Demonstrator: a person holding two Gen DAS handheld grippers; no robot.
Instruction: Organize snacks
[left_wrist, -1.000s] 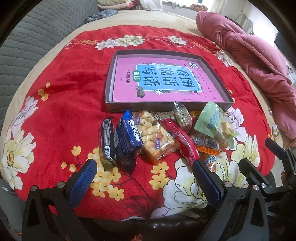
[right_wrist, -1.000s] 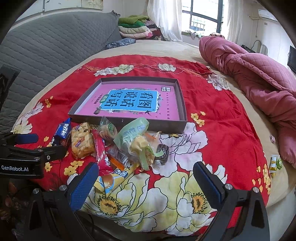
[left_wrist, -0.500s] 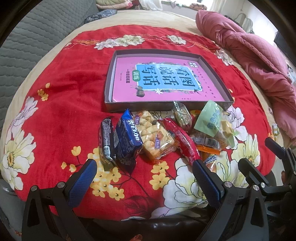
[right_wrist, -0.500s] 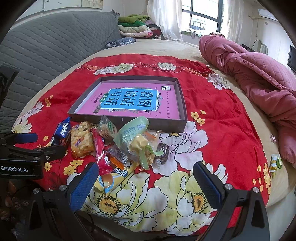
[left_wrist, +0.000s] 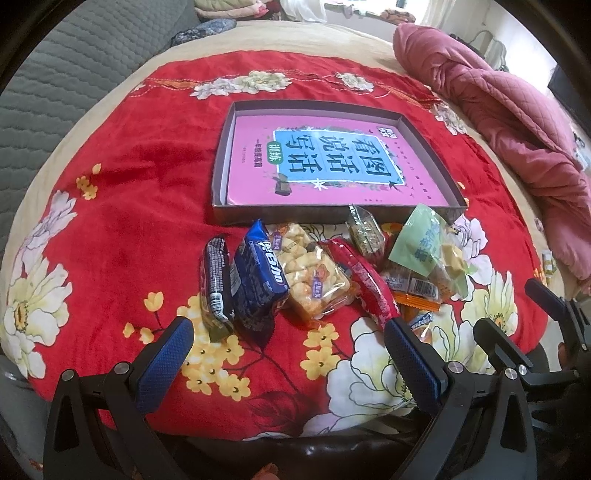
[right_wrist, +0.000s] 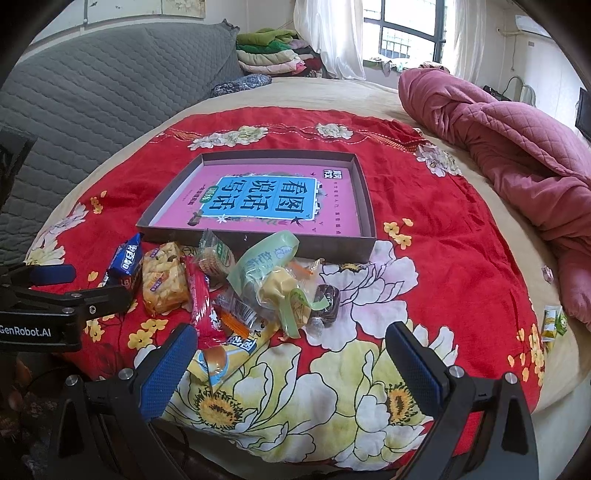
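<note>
On the bed (right_wrist: 369, 92), a red floral blanket (left_wrist: 140, 192) carries everything, with a rumpled pink quilt (right_wrist: 517, 147) off to the right. At the blanket's middle lies a shallow cardboard tray (left_wrist: 317, 216), its floor showing a pink printed sheet, with no snack in it. Just in front of its near wall the snacks lie in a loose, overlapping heap: a pale green bag (left_wrist: 421, 240), a cracker pack (left_wrist: 314, 273), a long red wrapper (left_wrist: 365, 280), a blue biscuit pack (left_wrist: 258, 280) leaning on a dark one, and a yellow cone-shaped packet (right_wrist: 225, 354) nearest the right side. 2 small packets (right_wrist: 552, 325) sit well apart at the bed's right edge.

Risks, as I judge them: the wrappers are slick and stacked, so closing on 1 may drag or flip a neighbour, or pinch only a crimped edge that slips out. The soft bedding gives under pressure, and a low approach could snag the blanket. The cracker pack could crush under a hard squeeze.

The left hand-held gripper (left_wrist: 291, 354) hovers low at the near edge, released, jaws wide apart, facing the blue pack and cracker pack. The right hand-held gripper (right_wrist: 291, 362) hovers likewise, spread and empty, with the yellow packet between its pads' line.
</note>
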